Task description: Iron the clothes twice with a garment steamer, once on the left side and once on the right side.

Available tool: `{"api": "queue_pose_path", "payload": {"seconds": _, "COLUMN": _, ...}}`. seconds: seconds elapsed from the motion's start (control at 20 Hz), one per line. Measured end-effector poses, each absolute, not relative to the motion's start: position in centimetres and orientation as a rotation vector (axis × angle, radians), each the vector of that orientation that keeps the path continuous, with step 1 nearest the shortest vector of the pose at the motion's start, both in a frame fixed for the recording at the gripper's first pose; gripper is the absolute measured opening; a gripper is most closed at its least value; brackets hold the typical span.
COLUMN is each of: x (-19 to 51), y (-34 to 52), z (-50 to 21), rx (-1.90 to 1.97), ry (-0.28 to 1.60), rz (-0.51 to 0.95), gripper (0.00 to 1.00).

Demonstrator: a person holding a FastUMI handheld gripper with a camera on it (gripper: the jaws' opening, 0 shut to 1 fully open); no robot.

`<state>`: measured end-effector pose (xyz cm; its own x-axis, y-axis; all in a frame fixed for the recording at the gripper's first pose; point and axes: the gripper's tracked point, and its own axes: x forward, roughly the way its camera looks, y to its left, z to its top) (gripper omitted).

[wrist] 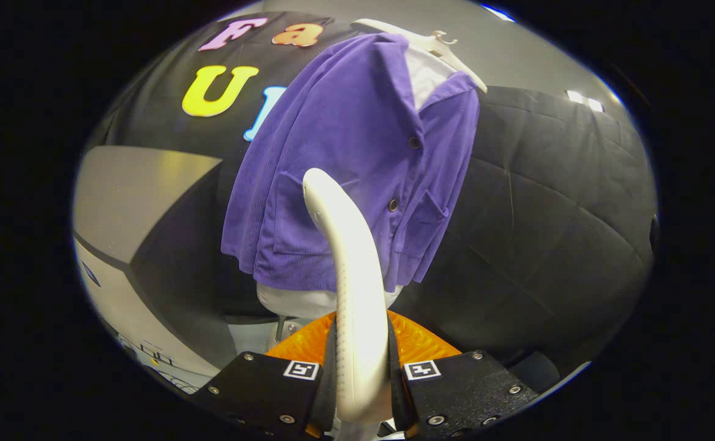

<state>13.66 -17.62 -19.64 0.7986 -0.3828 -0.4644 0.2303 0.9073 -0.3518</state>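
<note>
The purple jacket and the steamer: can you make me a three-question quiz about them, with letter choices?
1. Where is the steamer?
A. Between the tool's fingers
B. Lying on the floor
C. Hanging on the hanger

2. What colour is the jacket?
A. Red
B. Purple
C. Green

3. How is the jacket kept?
A. Folded in a pile
B. Crumpled in a basket
C. Hanging on a hanger

Answers:
1. A, the tool is shut on the steamer, with a finger pressing each side of its handle.
2. B, the cloth is purple all over, with dark buttons down the front.
3. C, the pale hanger holds its shoulders up in front of the black wall.
</note>
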Motion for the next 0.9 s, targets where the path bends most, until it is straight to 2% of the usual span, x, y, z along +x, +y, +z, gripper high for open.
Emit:
{"api": "queue_pose_path", "payload": {"seconds": 0.5, "x": 12.4, "y": -23.8, "z": -6.3, "rx": -0.166, "ry": 0.335, "rz": -0.451, "gripper": 0.36}}
{"api": "queue_pose_path", "payload": {"seconds": 0.75, "x": 15.5, "y": -25.7, "z": -2.2, "rx": -0.082, "ry": 0.262, "rz": -0.475, "gripper": 0.36}}
{"api": "queue_pose_path", "payload": {"seconds": 0.9, "x": 17.5, "y": -27.9, "z": -0.2, "rx": -0.088, "ry": 0.224, "rz": -0.545, "gripper": 0.36}}
